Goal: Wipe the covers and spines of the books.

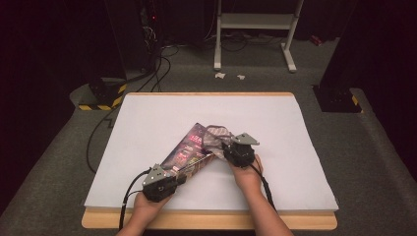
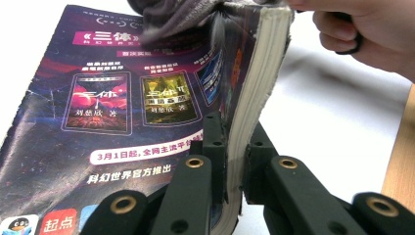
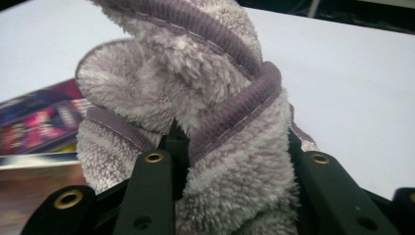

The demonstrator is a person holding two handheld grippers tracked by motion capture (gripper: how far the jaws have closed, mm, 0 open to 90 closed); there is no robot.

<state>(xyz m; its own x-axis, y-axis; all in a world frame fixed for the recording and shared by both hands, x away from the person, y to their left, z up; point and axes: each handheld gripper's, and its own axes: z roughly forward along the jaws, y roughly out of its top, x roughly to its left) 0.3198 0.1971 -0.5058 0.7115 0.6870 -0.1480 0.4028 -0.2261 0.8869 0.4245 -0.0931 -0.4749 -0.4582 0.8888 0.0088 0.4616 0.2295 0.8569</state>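
High view: we hold one book (image 1: 189,147) near the middle of the white table sheet (image 1: 147,118), slightly toward the near edge. Our left gripper (image 1: 181,178) pins its near end, likely to steady it while our right gripper (image 1: 227,149) works one cloth (image 1: 215,136) over the cover at the far right end. Left gripper view: jaws are clamped tight on the page block and cover, so the book stands partly lifted and curved; the cloth (image 2: 171,17) drapes its top, and the right hand (image 2: 372,34) sits behind it. Right gripper view: jaws sit partway closed, gripping the bunched fleece cloth (image 3: 195,122), with the book (image 3: 39,122) at left. Count: one book, one cloth, two grippers.
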